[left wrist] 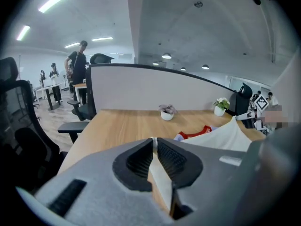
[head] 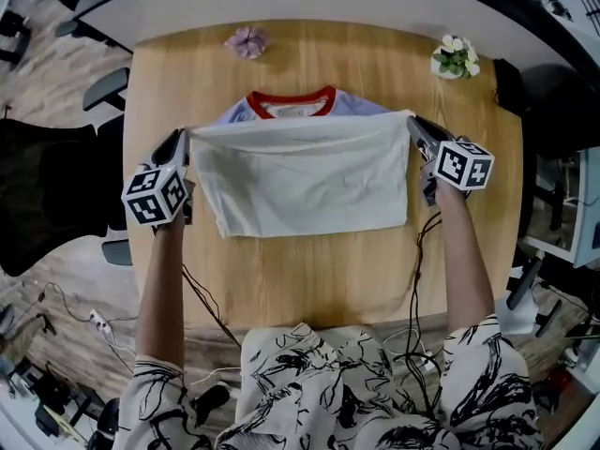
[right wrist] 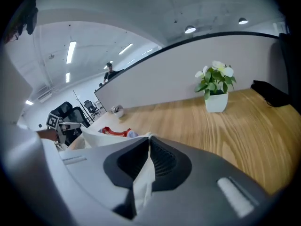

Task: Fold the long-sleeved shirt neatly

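At the far left a black office chair (head: 42, 195) stands beside the wooden table (head: 319, 279), well apart from the cloth. The left gripper (head: 185, 139) is clamped on the left corner of the shirt (head: 309, 186). In the left gripper view its ribbed pads (left wrist: 174, 159) are pressed together with cream fabric sandwiched between them. A dark cable (head: 199, 298) trails from it over the near table edge. The shirt lies in the middle of the table, its cream lower part doubled over. The raised edge is stretched straight between the two grippers, just short of the red collar (head: 291, 103). Pale blue shoulders show on either side of the collar. Beyond the collar is bare wood, then a small purple plant (head: 247, 40) near the far edge with a grey divider wall (left wrist: 155, 88) behind it. Farther right a white-flowered plant (head: 456, 57) stands in a white pot, also well apart from the shirt. The right gripper (head: 412, 122) grips the right corner of the same edge. In its own view the jaws are closed on a fold of cream cloth that hangs down between them. Past it, at the table's right edge, lies a black object (head: 511, 87) that touches neither gripper nor shirt.
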Tool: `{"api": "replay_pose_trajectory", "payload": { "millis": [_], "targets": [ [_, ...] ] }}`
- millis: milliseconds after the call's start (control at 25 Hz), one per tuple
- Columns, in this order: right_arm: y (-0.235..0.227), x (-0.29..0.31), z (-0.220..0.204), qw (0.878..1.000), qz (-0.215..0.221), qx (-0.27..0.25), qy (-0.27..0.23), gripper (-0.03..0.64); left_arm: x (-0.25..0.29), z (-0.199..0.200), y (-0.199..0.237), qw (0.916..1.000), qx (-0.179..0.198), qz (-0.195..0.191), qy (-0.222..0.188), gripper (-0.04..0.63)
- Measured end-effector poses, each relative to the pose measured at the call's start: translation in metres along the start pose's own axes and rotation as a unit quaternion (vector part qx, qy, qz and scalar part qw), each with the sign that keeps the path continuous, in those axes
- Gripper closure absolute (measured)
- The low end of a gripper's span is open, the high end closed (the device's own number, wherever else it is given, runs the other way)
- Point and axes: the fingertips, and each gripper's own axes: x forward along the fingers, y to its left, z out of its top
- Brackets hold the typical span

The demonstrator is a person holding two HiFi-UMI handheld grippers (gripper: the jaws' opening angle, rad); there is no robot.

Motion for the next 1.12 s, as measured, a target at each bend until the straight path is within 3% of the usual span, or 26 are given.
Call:
{"api": "replay_pose_trajectory", "payload": {
  "millis": [360,520,600,680,800,880,920,1000,1040,1120],
  "targets": [
    [-0.034,0.052,-0.019,0.997,-0.024,-0.005,0.072,0.591,0.066,-0.024,0.017,0.9958,0.031,-0.03,0.08,0.557],
    [-0.043,0.057,-0.025,0.995,-0.039,-0.002,0.088,0.592,0.083,-0.036,0.023,0.9918,0.015,-0.054,0.114,0.547],
    [-0.044,0.059,-0.026,0.995,-0.033,-0.007,0.09,0.583,0.085,-0.031,0.025,0.9919,0.005,-0.079,0.1,0.496],
    [-0.043,0.057,-0.019,0.996,-0.025,-0.032,0.078,0.561,0.081,-0.016,0.026,0.9922,0.021,-0.107,0.062,0.412],
    [-0.029,0.047,0.013,0.994,0.003,-0.105,0.024,0.462,0.066,0.016,0.026,0.9844,0.102,-0.143,-0.011,0.4],
    [-0.002,0.04,0.036,0.98,0.053,-0.193,-0.006,0.424,0.052,0.028,0.01,0.9616,0.204,-0.181,-0.03,0.386],
    [0.014,0.039,0.042,0.966,0.081,-0.243,-0.007,0.391,0.046,0.028,-0.001,0.9421,0.269,-0.199,-0.025,0.371],
    [0.041,0.04,0.038,0.93,0.134,-0.341,0.021,0.368,0.039,0.017,-0.023,0.8893,0.394,-0.233,-0.001,0.357],
    [0.05,0.042,0.03,0.909,0.156,-0.384,0.046,0.359,0.038,0.007,-0.032,0.863,0.439,-0.25,0.012,0.353],
    [0.061,0.05,0.005,0.862,0.193,-0.455,0.111,0.359,0.04,-0.016,-0.044,0.8241,0.488,-0.284,0.04,0.351]
  ]
}}
